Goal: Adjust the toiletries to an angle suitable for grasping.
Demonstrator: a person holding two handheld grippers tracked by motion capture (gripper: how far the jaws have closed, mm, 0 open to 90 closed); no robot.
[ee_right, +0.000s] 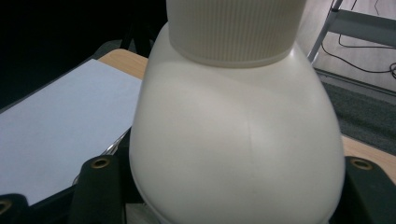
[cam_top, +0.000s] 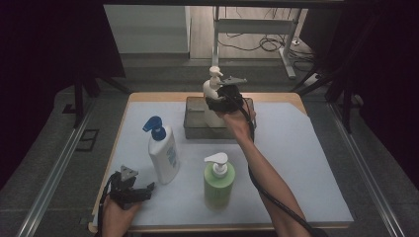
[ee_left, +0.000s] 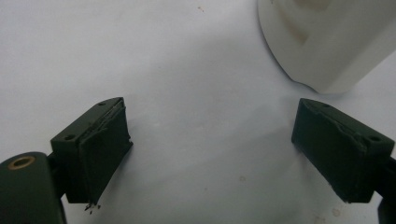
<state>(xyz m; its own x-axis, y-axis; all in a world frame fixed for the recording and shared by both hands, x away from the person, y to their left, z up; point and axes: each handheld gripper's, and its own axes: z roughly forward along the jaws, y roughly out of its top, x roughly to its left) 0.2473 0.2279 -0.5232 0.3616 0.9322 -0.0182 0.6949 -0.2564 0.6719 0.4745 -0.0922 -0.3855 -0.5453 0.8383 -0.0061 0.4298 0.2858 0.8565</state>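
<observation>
Three pump bottles are being shown: a cream one [cam_top: 213, 94] is being gripped by the right hand-held gripper [cam_top: 221, 102] over one grey bin [cam_top: 193, 121], while two are standing on the paper-covered tabletop [cam_top: 296, 163]. The left hand-held gripper [cam_top: 132, 190] is being held open. Dark curtains are surrounding the room.

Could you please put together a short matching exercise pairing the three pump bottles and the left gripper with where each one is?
Things:
1. cream-white plastic pump bottle
2. white plastic bottle with a blue pump
3. green plastic bottle with a white pump
4. left gripper

Places:
A. open, at the table's near left corner
B. near middle of the table, standing free
C. between the right gripper's jaws, over the clear grey plastic bin
D. left of the green bottle, standing free

Pairs: 1-C, 2-D, 3-B, 4-A
</observation>
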